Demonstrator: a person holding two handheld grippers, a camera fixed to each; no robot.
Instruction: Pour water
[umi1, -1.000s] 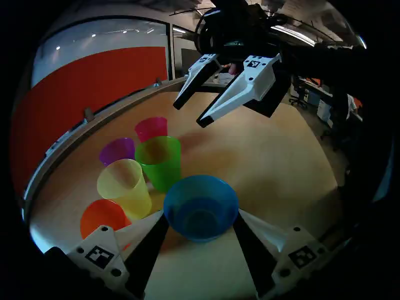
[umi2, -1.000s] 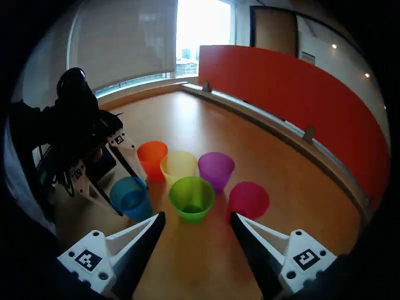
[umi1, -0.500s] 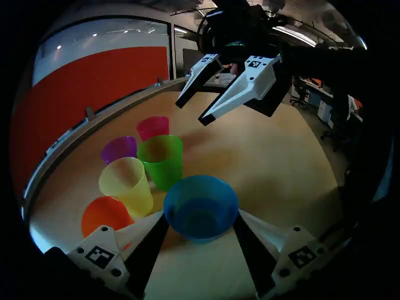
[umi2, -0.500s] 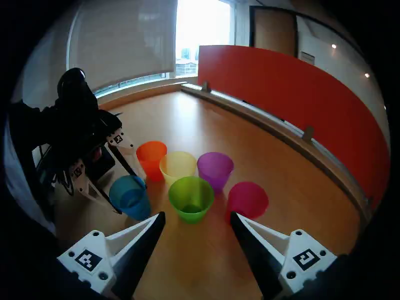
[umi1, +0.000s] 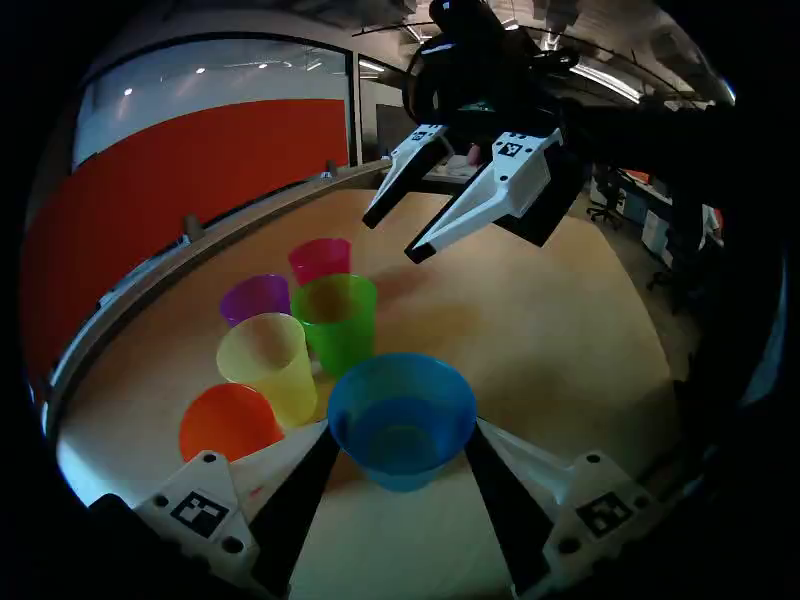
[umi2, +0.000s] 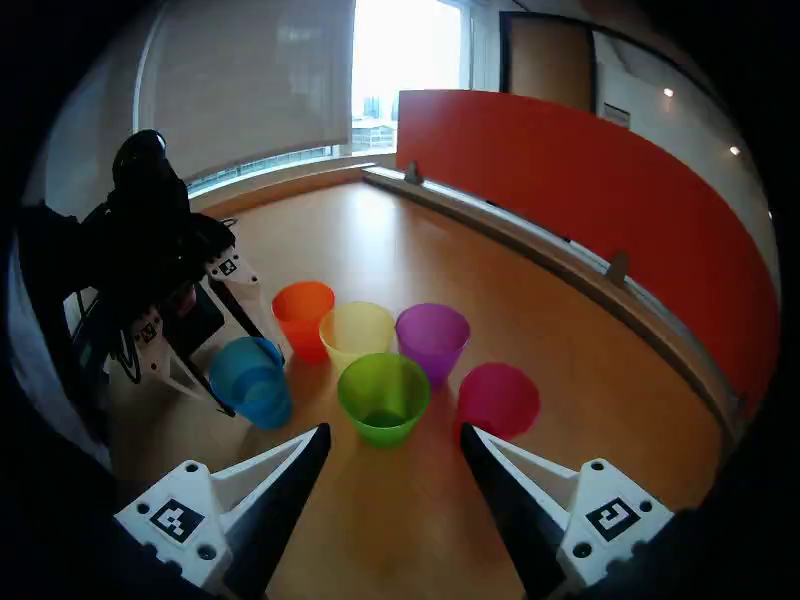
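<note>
Left gripper view: the blue cup (umi1: 402, 405) was held between the two fingers of the left tool (umi1: 400, 432), which was closed to the cup's width, one finger pressed against each side. A paler patch was seen at the cup's bottom; whether it was water could not be told. Compared with one second before, the five other cups on the counter (umi1: 560, 330) were seen shifted to the right and upward in this view: the orange cup (umi1: 228, 425), the yellow cup (umi1: 268, 362), the green cup (umi1: 340, 320), the purple cup (umi1: 255, 297) and the pink cup (umi1: 320, 258). The right tool (umi1: 391, 240) was seen above and beyond them, also displaced slightly to the right, its fingers spread wide with nothing between them. In the right gripper view, the left tool (umi2: 252, 382) and the blue cup (umi2: 248, 385) had been moved a little to the left, so that the cup was found further from the green cup (umi2: 383, 395) than before and just below the orange cup (umi2: 303, 312). The right tool (umi2: 393, 431) was held wide open short of the green cup, and the cluster had not been disturbed. Square black-and-white markers (umi2: 177, 520) were carried on the fingers of both tools; no brand, label or legible writing was made out on the cups or the red wall panel (umi2: 600, 190).
</note>
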